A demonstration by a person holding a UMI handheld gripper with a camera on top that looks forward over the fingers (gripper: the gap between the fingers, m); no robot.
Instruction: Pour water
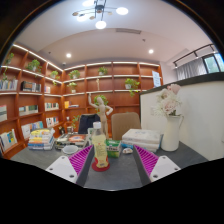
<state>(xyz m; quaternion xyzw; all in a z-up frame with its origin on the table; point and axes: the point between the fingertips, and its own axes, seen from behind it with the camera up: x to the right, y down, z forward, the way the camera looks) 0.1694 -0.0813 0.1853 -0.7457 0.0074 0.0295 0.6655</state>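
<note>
The claw [100, 165] is spread wide, with a glass [99, 147] standing between its fingers on the table [120, 178].

Clear glass [100, 148] on red coaster [100, 166], magenta-padded tool [112, 163], white vase [171, 132].

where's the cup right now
In the gripper view the cup stands on the table between the open gripper's fingers, left of centre, with the white vase farther off on the right.
</note>
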